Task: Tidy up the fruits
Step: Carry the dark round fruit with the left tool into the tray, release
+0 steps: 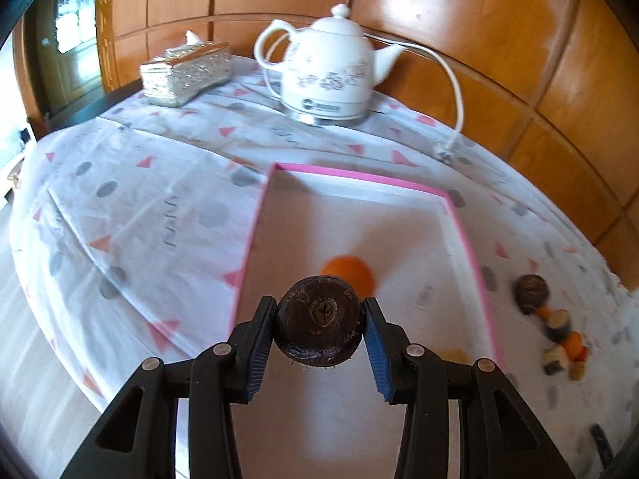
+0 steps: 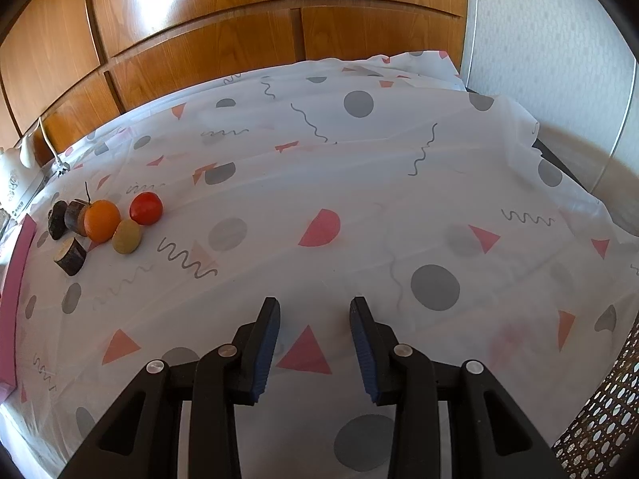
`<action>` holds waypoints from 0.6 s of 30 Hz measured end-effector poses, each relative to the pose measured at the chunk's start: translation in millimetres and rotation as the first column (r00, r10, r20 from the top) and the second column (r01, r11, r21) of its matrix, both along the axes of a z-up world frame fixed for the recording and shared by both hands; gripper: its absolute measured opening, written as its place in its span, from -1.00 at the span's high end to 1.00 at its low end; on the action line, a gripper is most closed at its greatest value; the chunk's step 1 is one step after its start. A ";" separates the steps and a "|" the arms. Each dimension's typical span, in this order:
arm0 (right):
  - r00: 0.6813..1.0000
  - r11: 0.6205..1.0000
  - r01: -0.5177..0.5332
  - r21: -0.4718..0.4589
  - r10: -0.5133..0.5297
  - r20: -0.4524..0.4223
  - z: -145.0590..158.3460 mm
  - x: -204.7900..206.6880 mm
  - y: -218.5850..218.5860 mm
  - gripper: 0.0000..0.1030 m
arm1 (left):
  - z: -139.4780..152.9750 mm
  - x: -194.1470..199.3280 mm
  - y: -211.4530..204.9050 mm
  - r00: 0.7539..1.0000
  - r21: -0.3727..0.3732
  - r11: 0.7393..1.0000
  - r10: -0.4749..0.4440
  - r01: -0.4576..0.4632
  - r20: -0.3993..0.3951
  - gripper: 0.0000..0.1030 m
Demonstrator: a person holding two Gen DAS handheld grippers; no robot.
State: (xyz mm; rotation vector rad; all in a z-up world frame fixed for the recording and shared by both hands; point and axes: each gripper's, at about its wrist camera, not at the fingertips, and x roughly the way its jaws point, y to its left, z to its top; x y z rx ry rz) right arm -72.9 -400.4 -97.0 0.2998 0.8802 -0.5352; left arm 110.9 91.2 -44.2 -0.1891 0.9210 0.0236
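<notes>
Left tongs (image 1: 319,321) carry a dark round fruit (image 1: 319,319) over the pink-rimmed tray (image 1: 255,231); right tongs (image 2: 314,315) hang empty.

The desk wears a white cloth (image 2: 359,199) dotted with grey circles and pink triangles, backed by glossy wooden panelling (image 1: 479,20). Inside the tray, an orange (image 1: 351,271) sits at 12 o'clock from the gripped fruit, just behind it! Left tongs' blue pads pinch that dark fruit on both sides, held narrow. Right tongs stand slightly apart, nothing between them, bare cloth below. At their 10 o'clock waits the loose pile: another orange (image 2: 102,220), a red tomato-like fruit (image 2: 146,208), a yellowish fruit (image 2: 127,236), and dark cut pieces (image 2: 70,256). Far back, a white teapot (image 1: 327,68) and a glittery tissue box (image 1: 185,72).
</notes>
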 end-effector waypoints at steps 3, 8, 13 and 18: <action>1.000 1.000 -0.001 -0.003 0.001 -0.006 0.3 0.8 0.4 0.28 | -7.8 4.9 4.6 1.000 0.012 1.000 0.018 -0.017 -0.012 0.14; 1.000 1.000 -0.002 -0.008 0.001 -0.012 0.1 1.8 0.7 0.28 | -12.1 -1.2 4.5 1.000 0.025 0.999 0.025 -0.025 -0.002 -0.02; 1.000 1.000 -0.003 -0.014 0.003 -0.016 -0.3 2.5 1.0 0.28 | -5.2 -10.9 2.7 0.999 0.012 0.999 0.035 -0.036 0.030 -0.28; 1.000 1.000 -0.004 -0.016 0.004 -0.019 -0.5 2.8 1.1 0.28 | 3.9 -29.6 -1.9 0.997 0.002 0.999 0.047 -0.047 0.060 -0.45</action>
